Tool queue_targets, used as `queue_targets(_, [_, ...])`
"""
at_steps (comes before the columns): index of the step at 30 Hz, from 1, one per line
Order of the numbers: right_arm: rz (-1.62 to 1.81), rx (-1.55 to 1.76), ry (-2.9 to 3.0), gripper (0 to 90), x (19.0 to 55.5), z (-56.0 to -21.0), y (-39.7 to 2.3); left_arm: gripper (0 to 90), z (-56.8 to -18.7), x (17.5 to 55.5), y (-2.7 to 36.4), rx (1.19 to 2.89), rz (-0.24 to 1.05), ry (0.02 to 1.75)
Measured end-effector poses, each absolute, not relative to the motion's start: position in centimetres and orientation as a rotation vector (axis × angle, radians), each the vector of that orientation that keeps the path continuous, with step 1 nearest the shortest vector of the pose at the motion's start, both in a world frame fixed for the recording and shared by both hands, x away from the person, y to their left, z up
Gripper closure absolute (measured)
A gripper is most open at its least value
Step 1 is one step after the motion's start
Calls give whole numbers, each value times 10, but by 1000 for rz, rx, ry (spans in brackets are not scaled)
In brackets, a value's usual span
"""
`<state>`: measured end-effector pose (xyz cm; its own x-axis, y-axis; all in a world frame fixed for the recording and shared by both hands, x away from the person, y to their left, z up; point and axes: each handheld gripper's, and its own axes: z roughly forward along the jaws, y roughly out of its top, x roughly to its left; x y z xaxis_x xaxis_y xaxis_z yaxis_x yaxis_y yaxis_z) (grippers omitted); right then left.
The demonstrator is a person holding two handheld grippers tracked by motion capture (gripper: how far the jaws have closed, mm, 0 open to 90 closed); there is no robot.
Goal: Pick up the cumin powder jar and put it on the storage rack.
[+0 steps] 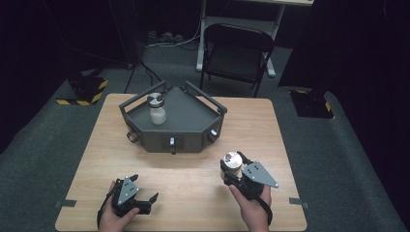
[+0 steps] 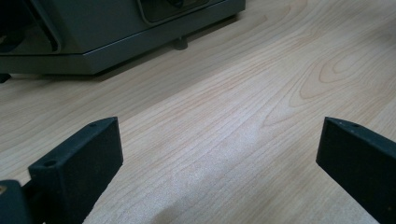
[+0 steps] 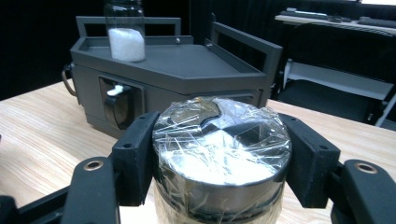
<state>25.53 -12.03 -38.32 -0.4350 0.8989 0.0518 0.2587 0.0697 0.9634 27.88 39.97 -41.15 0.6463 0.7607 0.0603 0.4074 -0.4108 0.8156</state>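
The right gripper (image 1: 231,170) clamps a foil-capped jar (image 3: 219,158) near the table's right front. The left gripper (image 1: 144,193), jaws spread wide, rests empty at the near left. Both sit on a pale wooden table (image 1: 270,125). Farther back stands a dark grey tray unit (image 1: 193,121) bearing a second jar (image 1: 156,109). Beyond, grey carpet (image 1: 43,145) and a black folding chair (image 1: 237,53).

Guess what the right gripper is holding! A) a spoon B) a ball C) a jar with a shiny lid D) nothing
C: the right gripper has its jaws shut on both sides of a jar with a shiny lid.
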Motion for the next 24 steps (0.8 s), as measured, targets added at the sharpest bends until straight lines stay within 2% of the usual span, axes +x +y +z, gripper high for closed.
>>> queue_targets(24, [1447, 1092, 1809, 352, 298, -357, -88, 9, -411, 280, 400, 2051, 537, 901])
